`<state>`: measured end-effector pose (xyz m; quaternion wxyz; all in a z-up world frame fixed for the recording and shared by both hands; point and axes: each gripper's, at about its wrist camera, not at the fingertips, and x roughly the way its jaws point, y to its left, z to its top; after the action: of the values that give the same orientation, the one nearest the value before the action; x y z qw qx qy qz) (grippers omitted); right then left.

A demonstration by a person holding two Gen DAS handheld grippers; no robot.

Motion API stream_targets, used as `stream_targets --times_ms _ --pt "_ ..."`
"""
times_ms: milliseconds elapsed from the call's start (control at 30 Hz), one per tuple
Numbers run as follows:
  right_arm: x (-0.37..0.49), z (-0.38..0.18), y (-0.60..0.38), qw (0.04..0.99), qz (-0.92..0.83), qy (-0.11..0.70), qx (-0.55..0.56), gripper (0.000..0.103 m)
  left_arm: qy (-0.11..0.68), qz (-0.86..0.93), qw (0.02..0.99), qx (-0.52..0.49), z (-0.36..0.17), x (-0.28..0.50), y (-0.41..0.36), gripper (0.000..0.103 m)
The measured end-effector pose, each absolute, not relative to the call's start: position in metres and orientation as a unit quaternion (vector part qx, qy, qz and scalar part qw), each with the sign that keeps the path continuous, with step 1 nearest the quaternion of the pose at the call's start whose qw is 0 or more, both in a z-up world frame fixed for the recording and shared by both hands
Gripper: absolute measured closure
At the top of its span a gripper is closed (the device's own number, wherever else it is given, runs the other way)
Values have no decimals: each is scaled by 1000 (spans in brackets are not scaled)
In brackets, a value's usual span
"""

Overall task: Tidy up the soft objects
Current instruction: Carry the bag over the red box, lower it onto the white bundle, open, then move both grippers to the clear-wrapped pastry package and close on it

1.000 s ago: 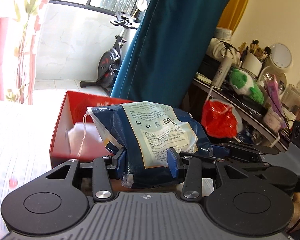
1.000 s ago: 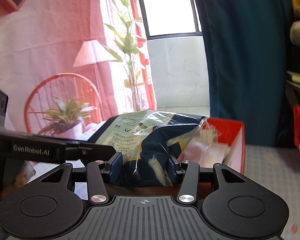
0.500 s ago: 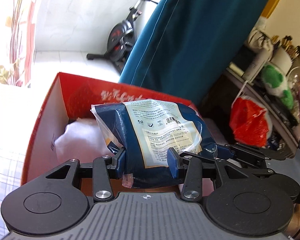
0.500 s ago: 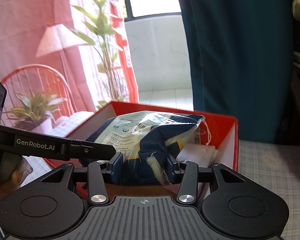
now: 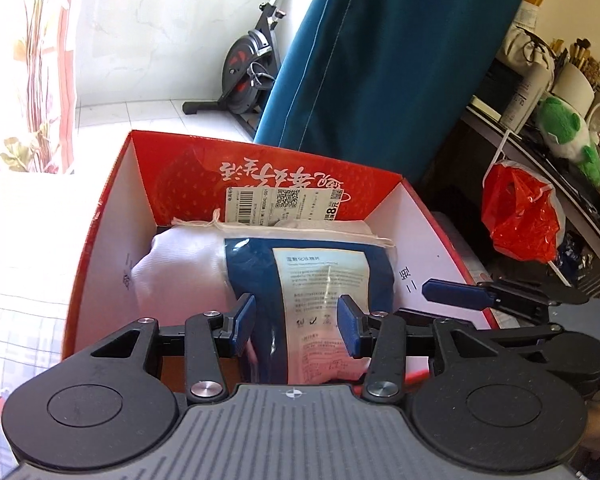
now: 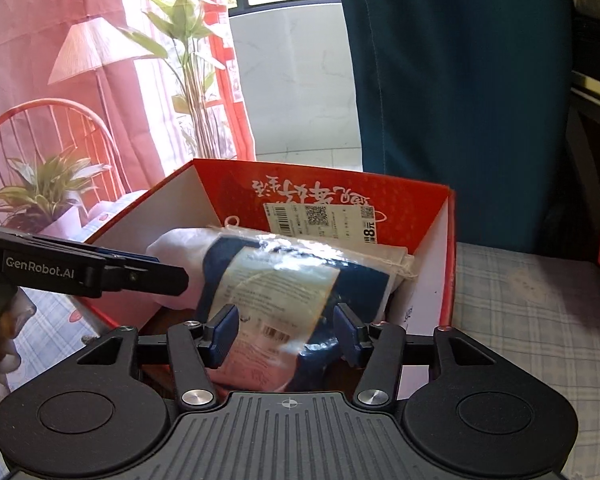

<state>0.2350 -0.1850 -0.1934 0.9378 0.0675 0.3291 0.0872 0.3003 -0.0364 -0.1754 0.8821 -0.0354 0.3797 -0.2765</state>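
A blue plastic package (image 5: 320,272) with a white label lies inside the red cardboard box (image 5: 112,216), on top of a white drawstring bag (image 5: 184,256). My left gripper (image 5: 296,324) points down into the box. Its jaws are starting to open, and the pads still touch the package's near end. From the right, my right gripper (image 6: 286,334) straddles the same package (image 6: 292,276). Its jaws are opening, with a thin gap at the right pad. One right finger (image 5: 460,294) hangs over the box's right wall. One left finger (image 6: 100,270) crosses the box (image 6: 432,272) rim.
A teal curtain (image 5: 380,60) hangs behind the box, and an exercise bike (image 5: 248,68) stands beyond it. To the right are a red plastic bag (image 5: 520,216) and a cluttered shelf holding a green plush (image 5: 564,132). Checked cloth (image 6: 520,312) covers the surface. A potted plant (image 6: 48,188) stands at the left.
Both grippers came down and forward, carrying the package from above the box into it. It now lies flat on the white bag. The right jaws have widened.
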Motion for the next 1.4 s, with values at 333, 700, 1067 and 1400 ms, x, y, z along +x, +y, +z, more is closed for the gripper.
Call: stream_targets --times_ms 333,700,1067,1400 --pt "183 -172 -182 944 110 308 45 54 339 -255 905 18 -158 238 -34 56" --pt "109 -195 -199 935 99 337 47 54 355 -269 895 9 -185 170 -39 56" --pt "61 -247 -213 906 83 406 91 47 396 -294 870 4 -221 155 -50 56" --pt "62 -265 -204 892 94 409 166 47 423 -311 851 -24 -240 153 -51 56"
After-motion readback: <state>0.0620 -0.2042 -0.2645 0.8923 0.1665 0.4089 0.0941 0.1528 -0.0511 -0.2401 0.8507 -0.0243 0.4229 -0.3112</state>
